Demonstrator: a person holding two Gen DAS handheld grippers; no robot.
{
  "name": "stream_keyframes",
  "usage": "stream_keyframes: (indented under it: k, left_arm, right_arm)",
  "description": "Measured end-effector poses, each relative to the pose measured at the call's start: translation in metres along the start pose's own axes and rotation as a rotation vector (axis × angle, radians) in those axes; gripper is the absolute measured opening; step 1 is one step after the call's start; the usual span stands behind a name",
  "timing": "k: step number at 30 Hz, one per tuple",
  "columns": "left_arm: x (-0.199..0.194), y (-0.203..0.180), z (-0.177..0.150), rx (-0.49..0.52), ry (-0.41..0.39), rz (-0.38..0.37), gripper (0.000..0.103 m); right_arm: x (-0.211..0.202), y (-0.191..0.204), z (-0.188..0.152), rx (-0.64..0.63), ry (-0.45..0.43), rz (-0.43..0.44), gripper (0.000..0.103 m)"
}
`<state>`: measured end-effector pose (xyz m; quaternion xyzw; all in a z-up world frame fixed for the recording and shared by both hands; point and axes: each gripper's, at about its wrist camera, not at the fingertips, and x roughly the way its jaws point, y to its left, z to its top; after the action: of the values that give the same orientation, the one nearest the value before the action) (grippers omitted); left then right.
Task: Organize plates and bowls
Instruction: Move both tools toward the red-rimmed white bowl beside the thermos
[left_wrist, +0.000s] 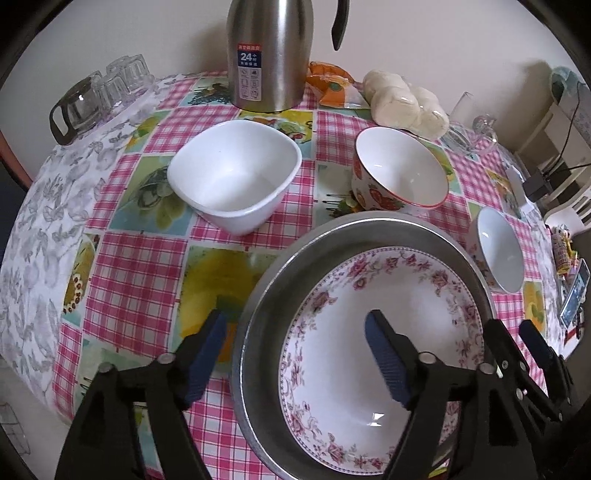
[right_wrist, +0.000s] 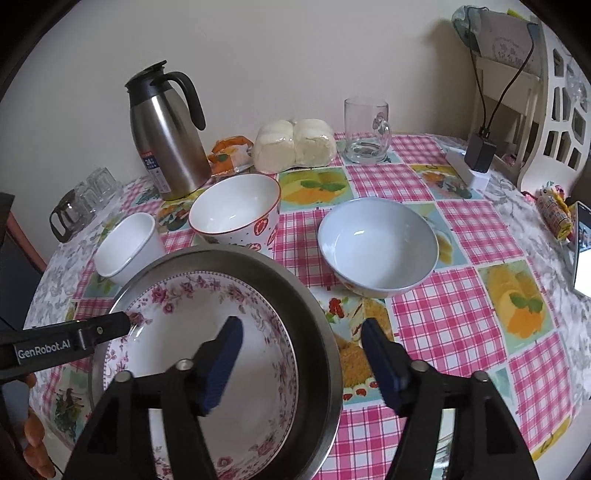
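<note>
A flowered plate lies inside a round steel pan on the checked tablecloth. My left gripper is open and straddles the pan's left rim without pressing on it. My right gripper is open too, with the pan's right rim between its fingers, one blue pad over the plate. Behind the pan stand a white square bowl, a red-patterned bowl and a pale round bowl, all upright and empty.
A steel thermos jug, a bag of buns and a glass mug stand along the far edge by the wall. Glass cups and a coffee pot sit at the far left. A charger lies far right.
</note>
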<state>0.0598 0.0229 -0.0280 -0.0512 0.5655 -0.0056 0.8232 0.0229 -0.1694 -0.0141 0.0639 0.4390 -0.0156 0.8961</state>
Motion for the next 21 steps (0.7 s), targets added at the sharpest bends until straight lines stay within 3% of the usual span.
stream_keyframes:
  k: [7, 10, 13, 21]
  left_arm:
    - [-0.006, -0.007, 0.010, 0.011, -0.058, 0.004, 0.085]
    - [-0.005, -0.012, 0.017, 0.019, -0.075, -0.002, 0.086]
    - [-0.003, -0.017, 0.024, 0.021, -0.098, -0.008, 0.097]
    - [0.006, -0.023, 0.044, 0.012, -0.138, -0.030, 0.098]
  right_arm:
    - [0.004, -0.003, 0.000, 0.000, -0.003, -0.015, 0.092]
    - [0.007, -0.006, 0.001, 0.013, -0.002, -0.026, 0.103]
    - [0.008, -0.011, 0.002, 0.036, -0.001, -0.023, 0.103]
    - [0.012, -0.022, 0.010, 0.066, -0.010, -0.049, 0.103]
